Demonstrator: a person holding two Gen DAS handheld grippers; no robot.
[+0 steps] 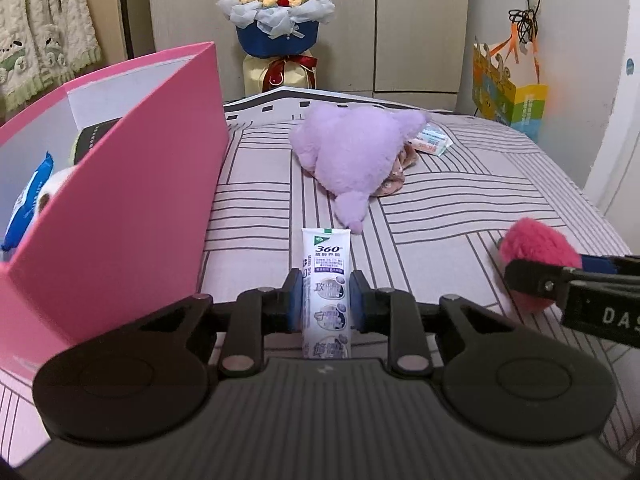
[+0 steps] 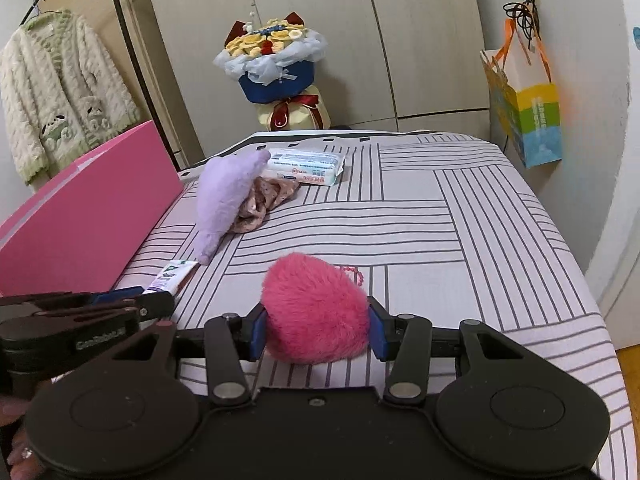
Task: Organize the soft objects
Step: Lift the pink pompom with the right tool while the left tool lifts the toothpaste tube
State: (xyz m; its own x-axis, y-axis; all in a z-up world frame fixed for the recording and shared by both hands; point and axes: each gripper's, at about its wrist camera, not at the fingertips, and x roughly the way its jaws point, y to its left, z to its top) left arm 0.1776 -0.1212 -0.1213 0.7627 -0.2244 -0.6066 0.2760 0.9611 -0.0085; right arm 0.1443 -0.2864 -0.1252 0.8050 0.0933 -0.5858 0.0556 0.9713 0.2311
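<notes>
My left gripper [image 1: 326,280] is shut on a white toothpaste tube [image 1: 327,252] that lies lengthwise on the striped bed sheet [image 1: 460,208], right beside the pink box [image 1: 120,200]. My right gripper [image 2: 316,314] is shut on a fluffy pink heart-shaped plush [image 2: 314,304] resting on the sheet. This plush [image 1: 538,248] also shows at the right edge of the left wrist view. A purple plush toy [image 1: 356,152] lies farther back, partly on a floral fabric piece [image 2: 268,200]. A tissue pack [image 2: 308,166] lies behind them.
The open pink box stands at the left and holds a blue packet [image 1: 30,200], a white roll [image 1: 56,188] and a dark item. A bouquet [image 1: 276,20] stands past the bed's far end. A colourful paper bag [image 2: 524,116] hangs on the right wall.
</notes>
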